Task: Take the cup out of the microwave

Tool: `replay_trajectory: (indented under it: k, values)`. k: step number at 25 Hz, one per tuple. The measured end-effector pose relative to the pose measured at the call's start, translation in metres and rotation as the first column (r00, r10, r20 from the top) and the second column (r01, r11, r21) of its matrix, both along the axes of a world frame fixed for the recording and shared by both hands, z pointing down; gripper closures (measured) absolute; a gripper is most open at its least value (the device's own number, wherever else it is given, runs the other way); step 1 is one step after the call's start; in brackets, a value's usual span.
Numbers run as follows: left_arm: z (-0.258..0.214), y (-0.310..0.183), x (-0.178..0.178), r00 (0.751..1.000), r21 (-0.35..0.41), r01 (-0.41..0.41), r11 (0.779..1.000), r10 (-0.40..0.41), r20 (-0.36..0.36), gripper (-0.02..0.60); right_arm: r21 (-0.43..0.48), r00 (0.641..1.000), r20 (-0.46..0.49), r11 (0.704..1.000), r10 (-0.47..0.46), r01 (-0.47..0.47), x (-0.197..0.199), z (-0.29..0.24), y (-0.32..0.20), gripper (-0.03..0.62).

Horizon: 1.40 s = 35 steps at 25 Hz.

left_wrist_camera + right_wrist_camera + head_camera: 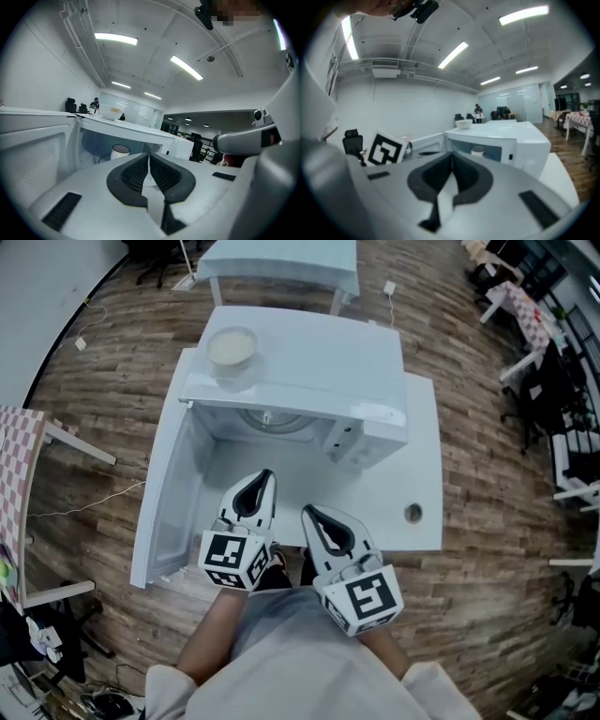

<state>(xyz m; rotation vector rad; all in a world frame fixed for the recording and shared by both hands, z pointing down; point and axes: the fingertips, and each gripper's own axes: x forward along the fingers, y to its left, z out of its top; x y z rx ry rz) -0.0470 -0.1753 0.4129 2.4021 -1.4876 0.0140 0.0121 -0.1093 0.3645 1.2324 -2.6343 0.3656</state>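
A white microwave (309, 371) stands on a white table (424, 484) with its door (164, 502) swung open to the left. Inside the cavity stands a white cup (120, 151) with a dark rim, seen again in the right gripper view as the cup (478, 150). My left gripper (265, 476) is shut and empty in front of the opening, a short way from the cup. My right gripper (307, 512) is beside it, a little further back, jaws together with nothing held. Both point at the cavity.
A white bowl (232, 348) sits on the microwave's top, left side. The control panel (361, 442) is right of the opening. A round hole (412, 513) is in the table at the right. Another table (281, 263) stands behind; chairs and desks line the room's right side.
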Motion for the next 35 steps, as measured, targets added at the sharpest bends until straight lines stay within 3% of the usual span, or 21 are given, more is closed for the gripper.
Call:
replay_trajectory:
  k: [12,20,25,35]
  values:
    - [0.031,-0.043,0.001,1.0,-0.022,0.02,1.0,-0.019,0.024,0.561,-0.023,0.998,-0.053,0.999,0.031,-0.032,0.025,0.008,-0.007,0.571]
    - [0.043,-0.068,-0.013,0.998,-0.039,0.056,0.998,-0.055,0.034,0.499,-0.032,0.999,-0.048,0.999,0.015,-0.017,0.024,0.009,-0.013,0.571]
    - [0.057,-0.088,-0.021,0.997,-0.062,0.071,0.996,-0.07,0.026,0.471,-0.062,1.0,0.002,0.998,-0.003,0.003,0.018,0.011,-0.022,0.571]
    - [0.095,-0.121,-0.027,0.993,-0.108,0.104,0.989,-0.097,0.068,0.405,-0.086,0.999,0.023,0.995,-0.041,0.043,0.013,0.014,-0.027,0.571]
